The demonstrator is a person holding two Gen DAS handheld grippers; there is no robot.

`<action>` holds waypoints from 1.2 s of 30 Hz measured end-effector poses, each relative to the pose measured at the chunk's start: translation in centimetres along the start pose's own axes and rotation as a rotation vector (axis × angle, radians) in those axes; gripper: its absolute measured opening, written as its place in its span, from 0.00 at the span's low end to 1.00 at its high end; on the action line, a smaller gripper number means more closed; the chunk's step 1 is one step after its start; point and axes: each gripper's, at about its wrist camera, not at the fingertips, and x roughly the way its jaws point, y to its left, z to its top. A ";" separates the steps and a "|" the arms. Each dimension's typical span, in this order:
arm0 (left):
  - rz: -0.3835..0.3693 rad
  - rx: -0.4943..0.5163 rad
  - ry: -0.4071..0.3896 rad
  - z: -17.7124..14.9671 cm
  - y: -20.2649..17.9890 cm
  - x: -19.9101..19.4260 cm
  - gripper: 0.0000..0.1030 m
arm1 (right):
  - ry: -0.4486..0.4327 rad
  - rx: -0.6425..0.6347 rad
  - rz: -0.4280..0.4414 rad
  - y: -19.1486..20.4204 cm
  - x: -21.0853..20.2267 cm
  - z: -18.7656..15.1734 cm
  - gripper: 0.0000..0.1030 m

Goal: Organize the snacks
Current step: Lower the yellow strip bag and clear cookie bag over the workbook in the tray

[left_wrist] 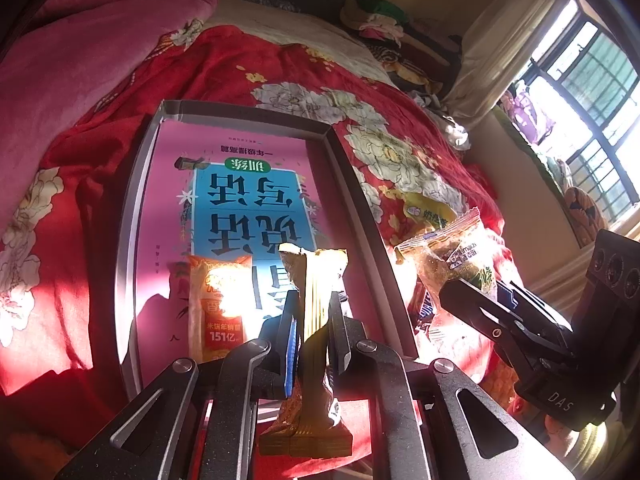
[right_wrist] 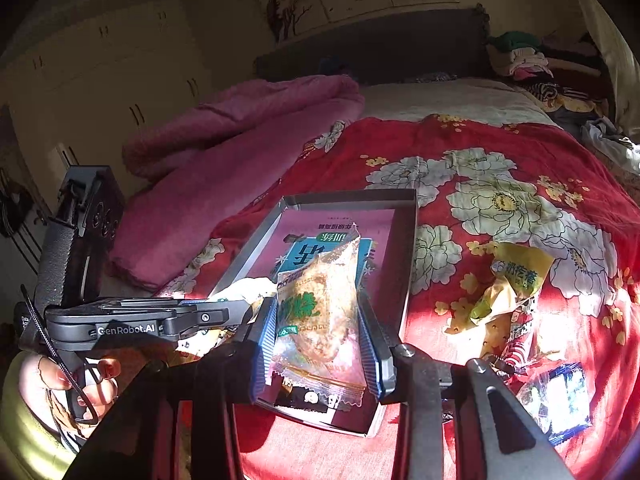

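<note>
Above the grey tray (left_wrist: 140, 184) on the bed, my left gripper (left_wrist: 314, 320) clamps a gold snack packet (left_wrist: 316, 280); my right gripper (right_wrist: 320, 340) clamps a clear snack packet (right_wrist: 320, 304).

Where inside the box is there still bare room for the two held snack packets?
Free: the box's far half over the pink book, and the strip along its right wall. Crowded: the near-left corner, where an orange packet lies, and the bedspread right of the box, strewn with loose packets.
</note>
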 end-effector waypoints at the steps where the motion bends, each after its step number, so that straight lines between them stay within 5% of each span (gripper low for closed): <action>1: 0.000 -0.002 0.003 0.0 0.0 0.1 0.12 | 0.003 0.000 -0.001 0.0 0.1 -0.1 0.38; 36: 0.043 -0.005 0.049 -0.2 1.1 2.6 0.12 | 0.071 0.013 0.000 -0.5 3.0 -1.4 0.38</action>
